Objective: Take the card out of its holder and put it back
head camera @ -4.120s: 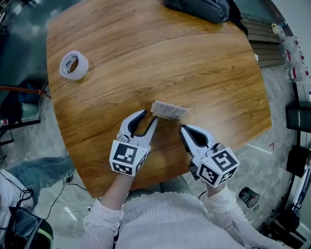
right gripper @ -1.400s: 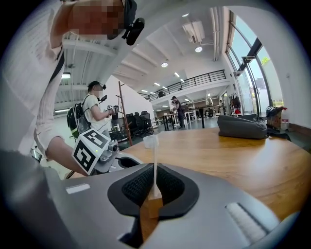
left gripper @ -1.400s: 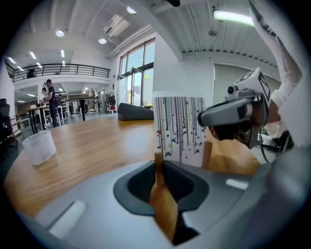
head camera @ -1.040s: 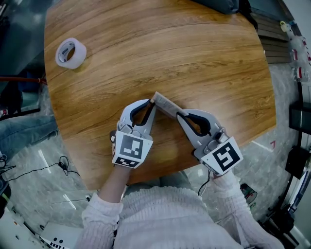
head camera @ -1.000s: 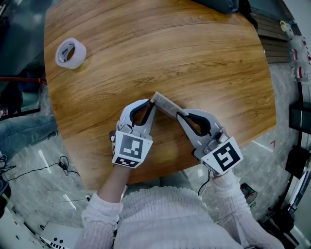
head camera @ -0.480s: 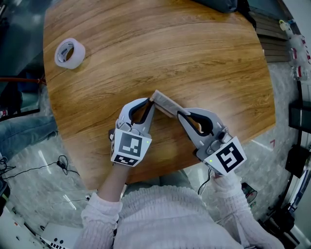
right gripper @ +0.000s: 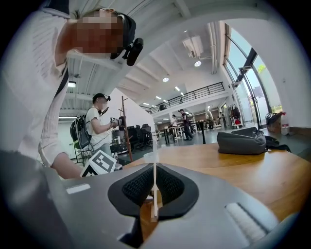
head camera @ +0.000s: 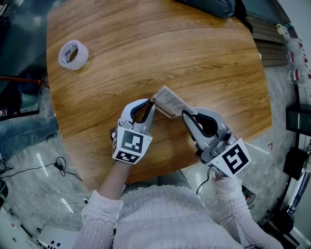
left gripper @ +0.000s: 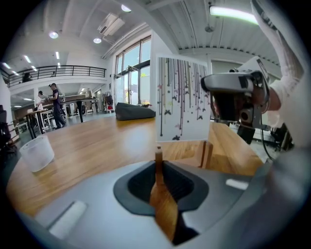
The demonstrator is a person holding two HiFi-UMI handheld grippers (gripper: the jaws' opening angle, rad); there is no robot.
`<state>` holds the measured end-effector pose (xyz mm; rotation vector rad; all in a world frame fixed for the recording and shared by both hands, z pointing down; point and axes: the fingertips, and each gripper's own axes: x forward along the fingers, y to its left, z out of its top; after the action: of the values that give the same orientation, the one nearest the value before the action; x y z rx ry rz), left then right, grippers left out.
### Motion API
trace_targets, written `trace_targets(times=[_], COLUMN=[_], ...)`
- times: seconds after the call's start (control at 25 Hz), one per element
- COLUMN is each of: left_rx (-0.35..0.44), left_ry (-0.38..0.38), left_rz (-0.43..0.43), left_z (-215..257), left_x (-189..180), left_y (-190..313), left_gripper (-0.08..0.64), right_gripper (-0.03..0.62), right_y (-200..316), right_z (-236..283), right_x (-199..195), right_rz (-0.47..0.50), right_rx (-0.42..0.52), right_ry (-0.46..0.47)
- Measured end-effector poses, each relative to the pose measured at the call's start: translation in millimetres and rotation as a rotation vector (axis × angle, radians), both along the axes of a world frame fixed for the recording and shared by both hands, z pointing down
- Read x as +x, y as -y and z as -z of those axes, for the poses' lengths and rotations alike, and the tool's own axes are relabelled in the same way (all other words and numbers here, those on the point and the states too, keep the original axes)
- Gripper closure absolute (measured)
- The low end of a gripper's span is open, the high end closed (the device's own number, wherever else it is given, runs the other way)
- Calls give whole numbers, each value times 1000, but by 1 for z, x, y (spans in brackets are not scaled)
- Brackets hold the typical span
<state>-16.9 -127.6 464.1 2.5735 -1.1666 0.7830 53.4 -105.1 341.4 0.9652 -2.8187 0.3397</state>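
A white card [head camera: 171,100] printed with dark hanging lines [left gripper: 183,99] is held upright just over its low wooden holder [left gripper: 206,155]. My right gripper [head camera: 185,115] is shut on the card's near edge, which shows as a thin white line [right gripper: 154,187] between its jaws. My left gripper [head camera: 152,103] is shut on the left end of the holder [left gripper: 157,163] and keeps it on the wooden table [head camera: 146,44]. The card's lower edge sits about level with the holder's top. I cannot tell whether it still touches the slot.
A roll of clear tape [head camera: 73,53] lies at the table's far left. A dark bag [head camera: 206,7] rests at the far edge. The near table edge runs just under both grippers. People stand far off in the hall behind.
My right gripper has risen a little with the card, so the card now stands higher over the holder. The left gripper and the holder have stayed put.
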Motion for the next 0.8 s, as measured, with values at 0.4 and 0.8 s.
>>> trace_targets(times=[0.4, 0.8], left_rx=[-19, -22], left_ry=[-17, -19], left_rz=[0, 0], left_z=[0, -1], left_x=[-1, -2], left_y=[-1, -2], left_gripper=[511, 511], right_gripper=[580, 580], right_y=[-6, -11], right_z=[17, 18], right_x=[1, 8], right_rz=[-25, -65], right_rx=[10, 5], right_ry=[3, 1])
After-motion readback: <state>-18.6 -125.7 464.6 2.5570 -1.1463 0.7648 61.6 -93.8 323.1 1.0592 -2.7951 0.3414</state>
